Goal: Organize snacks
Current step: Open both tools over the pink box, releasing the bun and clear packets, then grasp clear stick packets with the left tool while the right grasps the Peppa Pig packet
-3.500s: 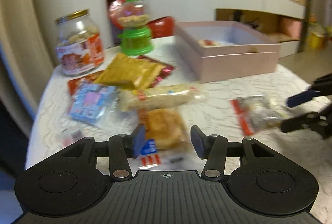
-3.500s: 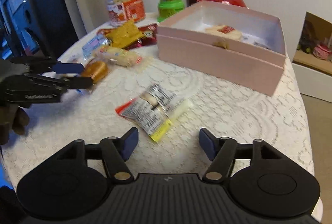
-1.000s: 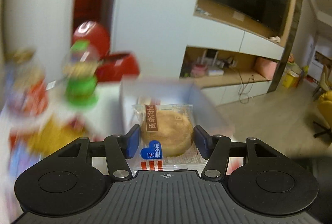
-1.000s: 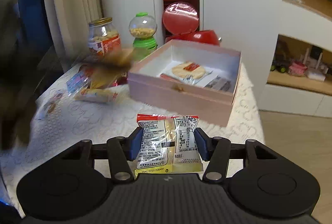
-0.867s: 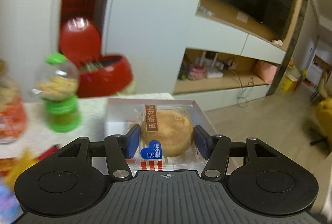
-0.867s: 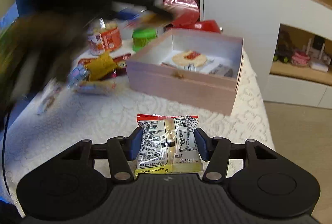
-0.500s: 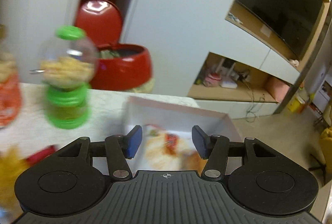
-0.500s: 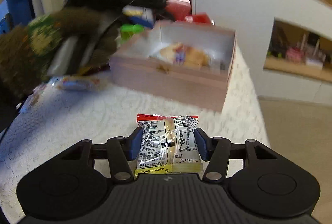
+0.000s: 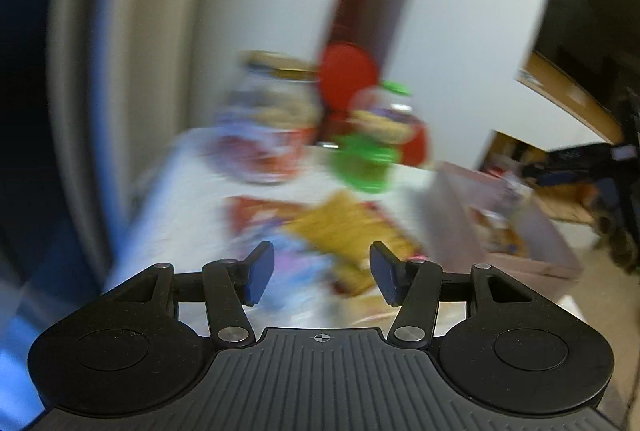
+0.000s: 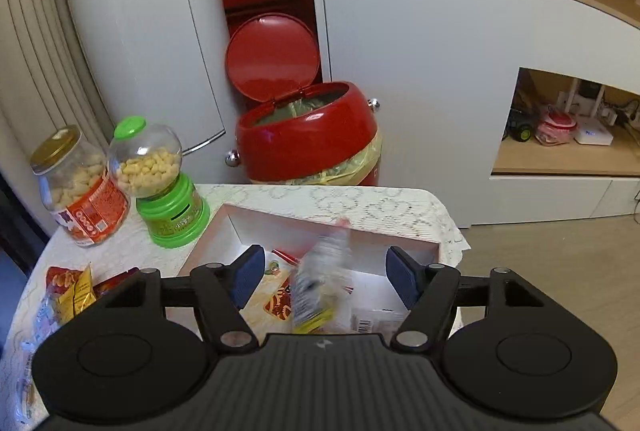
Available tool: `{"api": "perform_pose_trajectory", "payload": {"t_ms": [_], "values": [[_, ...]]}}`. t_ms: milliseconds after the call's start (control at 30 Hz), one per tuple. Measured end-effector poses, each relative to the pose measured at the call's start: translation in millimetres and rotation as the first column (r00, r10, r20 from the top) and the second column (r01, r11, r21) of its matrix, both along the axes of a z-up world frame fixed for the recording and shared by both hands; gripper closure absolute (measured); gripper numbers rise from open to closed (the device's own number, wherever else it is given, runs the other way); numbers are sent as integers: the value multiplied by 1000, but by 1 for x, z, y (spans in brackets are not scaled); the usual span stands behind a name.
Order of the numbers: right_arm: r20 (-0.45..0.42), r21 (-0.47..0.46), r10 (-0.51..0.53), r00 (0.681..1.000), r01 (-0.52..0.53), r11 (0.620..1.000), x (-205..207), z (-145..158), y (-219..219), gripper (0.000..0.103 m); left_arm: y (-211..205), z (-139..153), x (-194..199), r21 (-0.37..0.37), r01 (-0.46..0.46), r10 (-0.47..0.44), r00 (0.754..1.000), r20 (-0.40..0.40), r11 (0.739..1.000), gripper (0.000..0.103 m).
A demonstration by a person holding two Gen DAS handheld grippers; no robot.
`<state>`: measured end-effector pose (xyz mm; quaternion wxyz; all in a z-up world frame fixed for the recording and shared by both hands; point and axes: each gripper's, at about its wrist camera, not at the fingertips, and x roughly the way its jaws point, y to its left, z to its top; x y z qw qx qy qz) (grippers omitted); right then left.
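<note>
My right gripper [image 10: 325, 278] is open above the pink box [image 10: 224, 221]. A clear snack packet [image 10: 320, 279] is blurred in mid-air between its open jaws, falling into the box. Other packets [image 10: 276, 301] lie inside the box. My left gripper [image 9: 322, 275] is open and empty, over the snack pile at the table's left. Its view is blurred: a yellow packet [image 9: 344, 227], a blue packet [image 9: 296, 271] and the pink box [image 9: 532, 231] at the right show. The right gripper [image 9: 576, 167] shows above that box.
A glass jar [image 10: 76, 187] with a gold lid and a green candy dispenser [image 10: 160, 179] stand at the table's back left. A red bin [image 10: 308, 135] with its lid open stands behind the table. Yellow and red packets [image 10: 72, 291] lie left of the box.
My right gripper moved over the box and opened, letting the clear packet drop. My left gripper, empty after releasing the cake into the box, swung left toward the snack pile.
</note>
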<state>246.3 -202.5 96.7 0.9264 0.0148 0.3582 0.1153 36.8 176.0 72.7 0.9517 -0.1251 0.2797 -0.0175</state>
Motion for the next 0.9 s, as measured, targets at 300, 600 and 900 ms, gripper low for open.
{"api": "perform_pose_trajectory", "payload": {"t_ms": [300,600,900], "values": [[-89,89,348,933,-340,936,-61,-14,114,35,42,-49,-21,-60,-106,101,991,-84,993,45],[-165,7,487,858,-493,870,-80,-53,212,36,6,-58,-23,39,38,-34,994,-104,998,47],[-60,-59,570,820,-573,818,-96,-40,258,36,-7,-65,-33,32,67,-65,995,-71,997,54]]}}
